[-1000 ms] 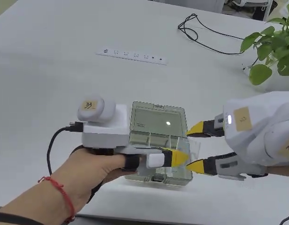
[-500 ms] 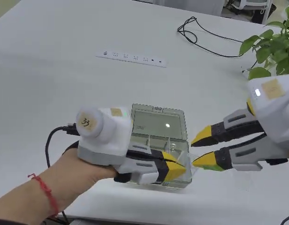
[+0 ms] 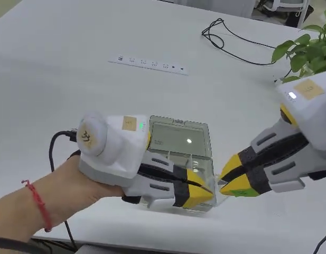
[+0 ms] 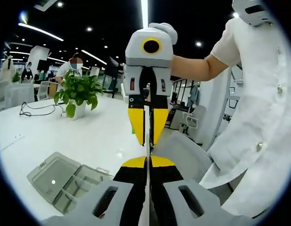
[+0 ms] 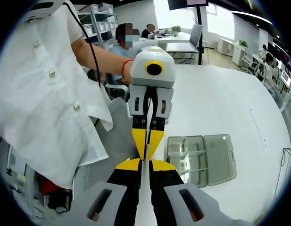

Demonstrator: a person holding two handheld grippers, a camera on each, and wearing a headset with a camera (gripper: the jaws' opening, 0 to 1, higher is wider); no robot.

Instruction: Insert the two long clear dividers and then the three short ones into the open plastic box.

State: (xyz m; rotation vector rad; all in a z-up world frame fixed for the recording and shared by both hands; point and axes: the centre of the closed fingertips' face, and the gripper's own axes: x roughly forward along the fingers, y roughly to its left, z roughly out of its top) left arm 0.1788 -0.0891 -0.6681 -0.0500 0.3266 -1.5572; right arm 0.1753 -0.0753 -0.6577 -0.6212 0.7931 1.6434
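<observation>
The clear plastic box (image 3: 179, 156) lies open on the white table, its lid (image 3: 178, 137) folded back and dividers standing in its base. Above its front right corner my two grippers meet tip to tip. My left gripper (image 3: 203, 193) reaches in from the left, shut on a small clear divider (image 3: 216, 182). My right gripper (image 3: 226, 181) comes from the right, its jaws closed on the same piece. In the left gripper view the divider (image 4: 147, 149) shows edge-on between my left gripper (image 4: 147, 163) and my right gripper (image 4: 147, 137). The box (image 5: 202, 159) lies below in the right gripper view.
A white power strip (image 3: 148, 63) lies further back on the table. A black cable (image 3: 231, 41) loops at the far right, next to a green plant (image 3: 305, 50). The table's front edge runs just below the box. A person in a white shirt (image 4: 249, 117) stands close behind.
The right gripper's jaws have gone from wide open to closed on the divider. Both grippers have rolled and tilted downward over the box's front right corner.
</observation>
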